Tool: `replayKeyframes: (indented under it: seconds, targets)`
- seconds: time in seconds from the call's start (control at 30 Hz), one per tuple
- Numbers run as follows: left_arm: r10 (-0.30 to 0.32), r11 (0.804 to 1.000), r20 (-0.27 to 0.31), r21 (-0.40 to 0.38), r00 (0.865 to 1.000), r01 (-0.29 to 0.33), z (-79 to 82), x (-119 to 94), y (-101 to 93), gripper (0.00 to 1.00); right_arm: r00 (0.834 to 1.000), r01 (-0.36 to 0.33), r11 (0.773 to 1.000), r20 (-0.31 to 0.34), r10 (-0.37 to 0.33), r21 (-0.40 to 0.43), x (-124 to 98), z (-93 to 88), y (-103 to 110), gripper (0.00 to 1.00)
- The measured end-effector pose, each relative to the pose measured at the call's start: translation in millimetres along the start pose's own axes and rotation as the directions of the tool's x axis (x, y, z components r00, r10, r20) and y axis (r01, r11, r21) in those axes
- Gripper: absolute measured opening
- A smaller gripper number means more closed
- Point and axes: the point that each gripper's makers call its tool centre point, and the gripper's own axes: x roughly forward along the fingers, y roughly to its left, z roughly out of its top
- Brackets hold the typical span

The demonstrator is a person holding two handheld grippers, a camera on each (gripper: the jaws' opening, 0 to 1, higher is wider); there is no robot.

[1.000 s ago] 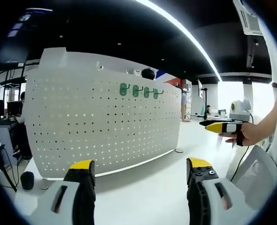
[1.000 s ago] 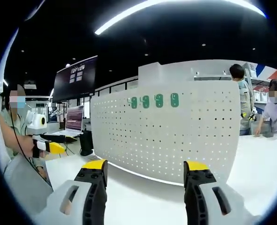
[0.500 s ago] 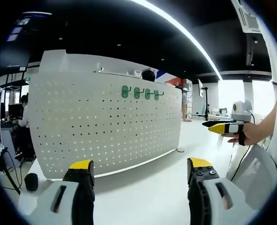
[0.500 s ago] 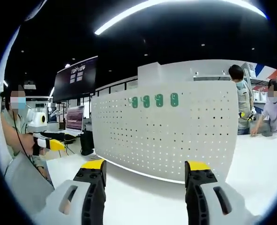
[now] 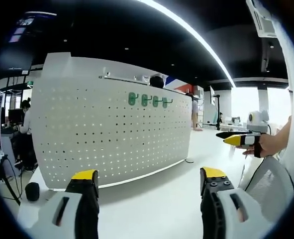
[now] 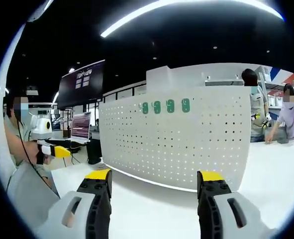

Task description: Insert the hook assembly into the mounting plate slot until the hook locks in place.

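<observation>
In the left gripper view, the left hand-held gripper point(image 5: 146, 181) has its two yellow-tipped jaws wide apart with nothing between them. Far ahead, a white board full of holes point(image 5: 112, 139) stands upright on the white desk point(image 5: 156, 199). Four green hooks point(image 5: 149, 100) sit in a row near its top. The right hand-held gripper point(image 5: 238, 138) shows at the right, held in a hand point(image 5: 269, 144).

In the right gripper view, the right hand-held gripper point(image 6: 154, 184) is wide open and holds nothing. The white board full of holes point(image 6: 181, 144) stands far ahead, with the green hooks point(image 6: 165, 106) high up. The left hand-held gripper point(image 6: 54, 150) is at the left.

Right gripper point(image 6: 154, 181) jaws parted and empty before white pegboard point(image 6: 186, 149) bearing four green hooks point(image 6: 164, 106).
</observation>
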Motion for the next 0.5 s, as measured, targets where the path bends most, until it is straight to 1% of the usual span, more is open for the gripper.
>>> replayKeyframes:
  seconds: [0.13,0.5]
  targets:
    - [0.015,1.000,0.005,-0.007,1.000,-0.015,0.3,-1.5,5.0,0.86,1.000,0.003,1.000,-0.001,-0.003,0.003,-0.6,-1.1,-1.3,0.67]
    - [0.007,1.000,0.001,0.014,1.000,-0.007,-0.2,-1.0,2.2,0.86,1.000,0.004,1.000,-0.010,-0.005,-0.009,-0.7,-3.3,-1.0,0.68]
